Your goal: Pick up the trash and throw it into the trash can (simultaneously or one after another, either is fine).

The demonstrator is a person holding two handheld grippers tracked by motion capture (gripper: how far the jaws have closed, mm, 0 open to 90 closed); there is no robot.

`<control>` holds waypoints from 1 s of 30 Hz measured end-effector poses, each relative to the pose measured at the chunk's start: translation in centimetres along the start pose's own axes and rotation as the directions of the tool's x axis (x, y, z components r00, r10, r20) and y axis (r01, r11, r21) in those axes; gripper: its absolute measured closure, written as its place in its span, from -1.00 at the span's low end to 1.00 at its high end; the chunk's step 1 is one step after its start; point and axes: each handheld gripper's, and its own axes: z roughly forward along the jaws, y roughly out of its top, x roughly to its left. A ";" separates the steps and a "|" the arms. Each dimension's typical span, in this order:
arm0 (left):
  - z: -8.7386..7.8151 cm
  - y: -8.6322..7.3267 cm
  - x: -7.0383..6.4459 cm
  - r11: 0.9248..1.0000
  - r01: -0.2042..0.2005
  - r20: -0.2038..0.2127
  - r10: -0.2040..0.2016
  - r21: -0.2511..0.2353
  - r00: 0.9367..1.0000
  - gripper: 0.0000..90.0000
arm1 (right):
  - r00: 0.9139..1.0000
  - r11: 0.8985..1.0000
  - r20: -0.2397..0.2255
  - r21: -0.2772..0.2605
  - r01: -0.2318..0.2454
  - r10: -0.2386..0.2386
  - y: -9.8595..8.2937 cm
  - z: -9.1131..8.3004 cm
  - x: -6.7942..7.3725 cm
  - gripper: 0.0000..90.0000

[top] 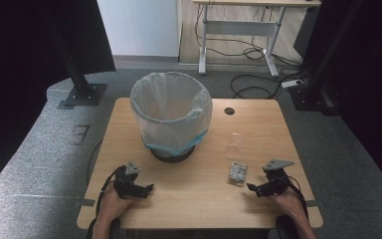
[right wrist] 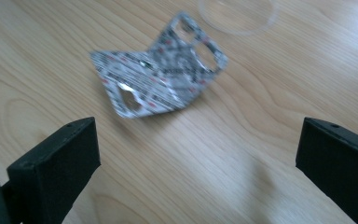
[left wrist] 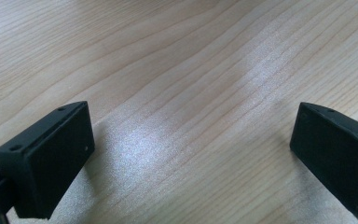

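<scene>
- High view: a crumpled silvery blister pack [top: 238,173] lies on the wooden tabletop [top: 194,194] toward its right edge, nearer the person's edge than the far one. The right gripper [top: 256,188] rests just beside it, to its right and slightly nearer the person, jaws spread and empty. The left gripper [top: 146,188] sits well apart, by the near left corner, also spread, so the right hand is plainly the nearer one. A bin [top: 171,115] lined with a thin pale bag stands in the middle toward the far edge, open mouth up. A clear plastic cup [top: 235,143] lies on its side just beyond the pack.
- Left gripper view: two blocky matt black jaws stand wide apart over bare, light-grained wood with a soft sheen; nothing lies between them.
- Right gripper view: the pack [right wrist: 161,74] lies ahead of the open jaws and a little left of centre, not yet between them. It is foil-backed, printed with fine text, bent into a shallow fold with punched-out pockets, its long axis slanting across the view. The cup's clear rim [right wrist: 238,18] shows just beyond it. I judge that a short advance, tipped slightly left, would bracket the raised fold.
</scene>
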 end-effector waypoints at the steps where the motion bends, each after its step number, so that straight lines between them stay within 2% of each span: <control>1: 0.0 0.0 0.0 1.000 0.000 0.000 0.000 0.000 1.000 -1.00 | 1.000 1.000 -0.011 0.002 0.013 -0.013 0.3 0.2 0.2 -1.00; 9: 0.1 0.1 0.0 1.000 0.000 -0.001 0.000 0.000 1.000 -1.00 | 0.998 0.999 -0.044 0.000 0.047 -0.047 1.4 1.1 1.0 -1.00; 15: 0.1 0.1 0.0 1.000 0.000 -0.001 0.000 0.002 1.000 -1.00 | 0.997 0.997 -0.034 0.010 0.075 -0.075 2.3 2.1 1.3 -1.00; 20: 0.1 0.1 0.0 1.000 0.000 -0.001 0.000 0.002 1.000 -1.00 | 0.995 0.996 -0.050 0.028 0.085 -0.083 3.1 3.5 1.1 -1.00; 26: 0.1 0.1 0.0 1.000 0.000 0.000 0.000 0.001 1.000 -1.00 | 0.995 0.994 -0.045 0.045 0.096 -0.094 3.6 4.7 0.8 -1.00; 27: 0.1 0.1 0.0 1.000 0.000 0.000 0.000 0.001 1.000 -1.00 | 0.993 0.994 -0.064 0.053 0.099 -0.095 3.7 5.1 0.7 -1.00; 29: 0.1 0.1 0.0 1.000 0.000 0.000 0.000 0.002 1.000 -1.00 | 0.993 0.993 -0.069 0.060 0.104 -0.100 3.8 5.5 0.6 -1.00; 30: 0.1 0.1 0.0 1.000 0.000 0.000 0.000 0.001 1.000 -1.00 | 0.992 0.993 -0.073 0.062 0.105 -0.100 3.8 5.6 0.6 -0.94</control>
